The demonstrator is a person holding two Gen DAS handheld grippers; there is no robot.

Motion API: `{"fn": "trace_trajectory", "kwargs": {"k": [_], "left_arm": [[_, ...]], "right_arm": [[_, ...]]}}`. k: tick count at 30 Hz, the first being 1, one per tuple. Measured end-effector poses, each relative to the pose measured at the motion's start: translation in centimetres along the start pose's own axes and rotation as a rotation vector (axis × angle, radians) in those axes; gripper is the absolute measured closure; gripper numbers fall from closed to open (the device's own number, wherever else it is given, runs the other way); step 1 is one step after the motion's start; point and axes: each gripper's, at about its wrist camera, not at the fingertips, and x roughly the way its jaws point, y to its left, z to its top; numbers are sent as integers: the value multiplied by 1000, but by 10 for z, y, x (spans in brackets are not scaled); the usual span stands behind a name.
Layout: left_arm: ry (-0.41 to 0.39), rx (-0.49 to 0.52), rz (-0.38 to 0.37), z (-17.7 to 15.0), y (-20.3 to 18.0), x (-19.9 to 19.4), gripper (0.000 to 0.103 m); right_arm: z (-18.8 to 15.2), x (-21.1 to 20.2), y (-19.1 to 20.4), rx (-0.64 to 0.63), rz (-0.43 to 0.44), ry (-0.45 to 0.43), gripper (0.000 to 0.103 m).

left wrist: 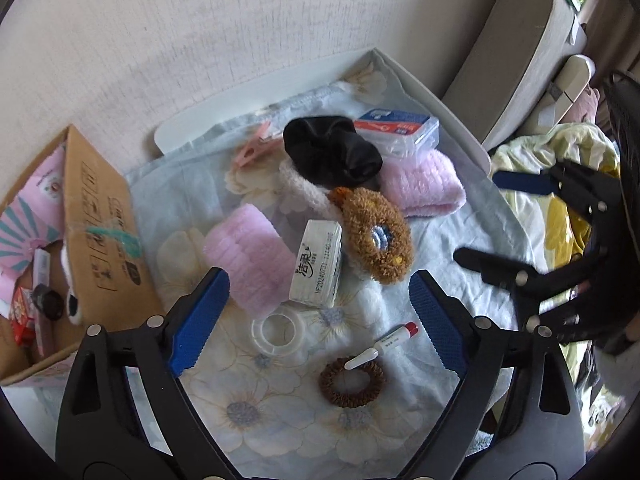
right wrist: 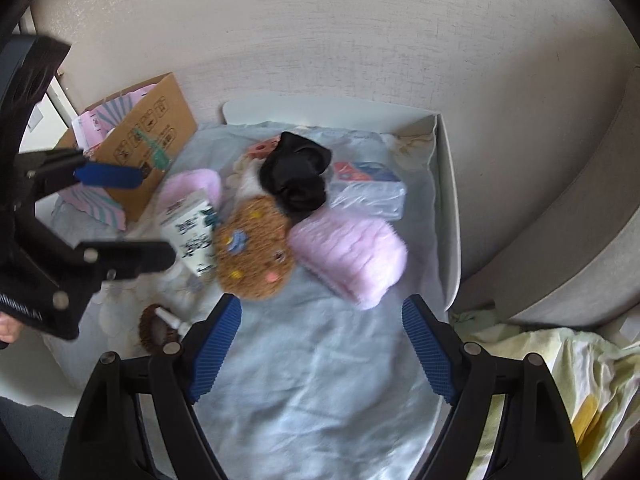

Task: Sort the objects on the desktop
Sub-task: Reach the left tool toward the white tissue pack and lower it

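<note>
brown hair tie (left wrist: 353,380) ribbed, ring-shaped, white tube (left wrist: 382,345) across it; left gripper (left wrist: 320,320), right gripper (right wrist: 322,344) fingers wide apart, empty

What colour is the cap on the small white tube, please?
Red; the small white tube's cap shows best in the left wrist view.

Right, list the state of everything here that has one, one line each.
Cardboard box: open, holding items.
Lip balm: capped, lying across the brown hair tie.
Tissue pack: sealed, on its edge.
Clear plastic box: closed.
Left gripper: fingers open, empty.
Right gripper: fingers open, empty.
</note>
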Motion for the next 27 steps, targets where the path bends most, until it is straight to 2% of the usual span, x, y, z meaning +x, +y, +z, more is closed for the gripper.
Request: {"fn": "trace_trajectory", "kwargs": {"k": [10,16,19,21,22,24,27], "left_arm": [[1,-23,-25,3,7,25,13],[-12,-60,-49,2,15,30,21],[-18,-51,-28,0,15,29,30],[-30,-43,-12,-2,13,27,47],[-38,-40,-5,-3,13,25,52],[-59,-38,-4,-6,14,19,68],[-82,-35,-4,-10,15,14,76]], "right_arm": [[18,33,-22,-112,-3,31,23],[24,43,-22,-168,2,18,23],[26,47,-20,-187,15,20,24],[26,49,-18,-198,33,24,41],[25,50,-16,-202,44,32,45],[24,51,-12,-213,37,32,50],[23,48,-9,-207,33,23,55]]}}
